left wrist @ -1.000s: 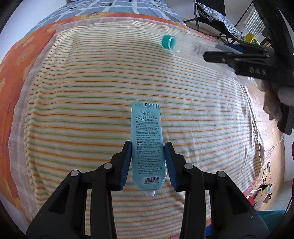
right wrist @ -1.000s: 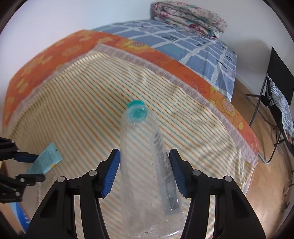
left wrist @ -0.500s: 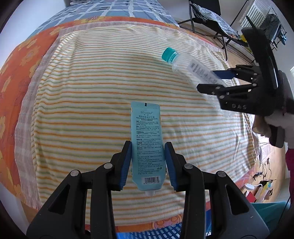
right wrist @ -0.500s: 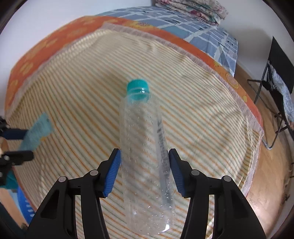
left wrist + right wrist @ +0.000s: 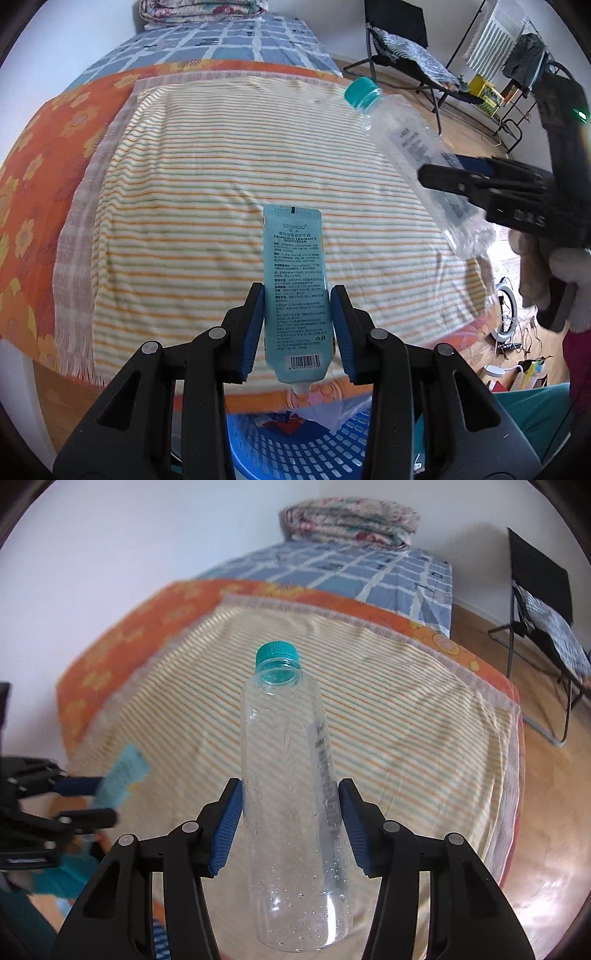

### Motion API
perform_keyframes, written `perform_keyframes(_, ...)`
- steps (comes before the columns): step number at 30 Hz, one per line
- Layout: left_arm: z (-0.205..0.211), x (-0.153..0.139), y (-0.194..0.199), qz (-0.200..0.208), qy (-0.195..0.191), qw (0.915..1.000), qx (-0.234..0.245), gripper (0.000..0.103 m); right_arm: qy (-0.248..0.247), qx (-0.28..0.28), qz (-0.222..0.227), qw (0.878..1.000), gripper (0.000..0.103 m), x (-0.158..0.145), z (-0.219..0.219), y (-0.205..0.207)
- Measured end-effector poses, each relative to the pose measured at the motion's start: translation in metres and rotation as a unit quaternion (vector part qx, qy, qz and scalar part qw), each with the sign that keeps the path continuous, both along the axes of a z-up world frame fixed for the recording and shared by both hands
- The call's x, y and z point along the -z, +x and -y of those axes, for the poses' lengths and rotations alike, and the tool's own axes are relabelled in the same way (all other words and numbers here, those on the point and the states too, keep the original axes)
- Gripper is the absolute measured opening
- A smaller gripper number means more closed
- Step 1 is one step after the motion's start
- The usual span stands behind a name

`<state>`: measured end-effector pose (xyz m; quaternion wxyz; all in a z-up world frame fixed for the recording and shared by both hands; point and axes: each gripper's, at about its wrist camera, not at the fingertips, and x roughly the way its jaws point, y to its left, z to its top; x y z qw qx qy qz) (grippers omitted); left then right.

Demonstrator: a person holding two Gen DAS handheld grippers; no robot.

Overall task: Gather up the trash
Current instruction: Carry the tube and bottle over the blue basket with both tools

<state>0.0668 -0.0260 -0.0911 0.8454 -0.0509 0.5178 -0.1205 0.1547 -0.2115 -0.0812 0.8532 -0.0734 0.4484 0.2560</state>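
Two pieces of trash are held clear above the striped blanket: the left gripper pinches a blue hand-cream tube, and the right gripper clamps a clear bottle, teal cap pointing far. This looks like the carry step. Next, each piece must be brought over the blue basket at the near edge and released, the tube being closer.

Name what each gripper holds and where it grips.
Left gripper: blue hand cream tube, lower half near its nozzle. Right gripper: clear plastic bottle, mid-body.
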Motion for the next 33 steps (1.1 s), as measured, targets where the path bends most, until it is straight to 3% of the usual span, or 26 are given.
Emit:
perform_keyframes(7, -0.001, -0.008, -0.034, 0.014, -0.01, 0.9999, 0.002, 0.036, 0.028, 0.006, 0.021, 0.999, 0.052, -0.022, -0.001, -0.062)
perform_keyframes(15, -0.006, -0.008, -0.059, 0.029, -0.009, 0.9995, 0.004, 0.036, 0.04, 0.013, 0.021, 0.999, 0.052, -0.013, -0.012, -0.123)
perform_keyframes(33, -0.007, 0.031, -0.089, -0.003, -0.019, 0.9998, 0.001, 0.036, 0.063, 0.046, 0.029, 0.997, 0.052, 0.018, -0.033, -0.183)
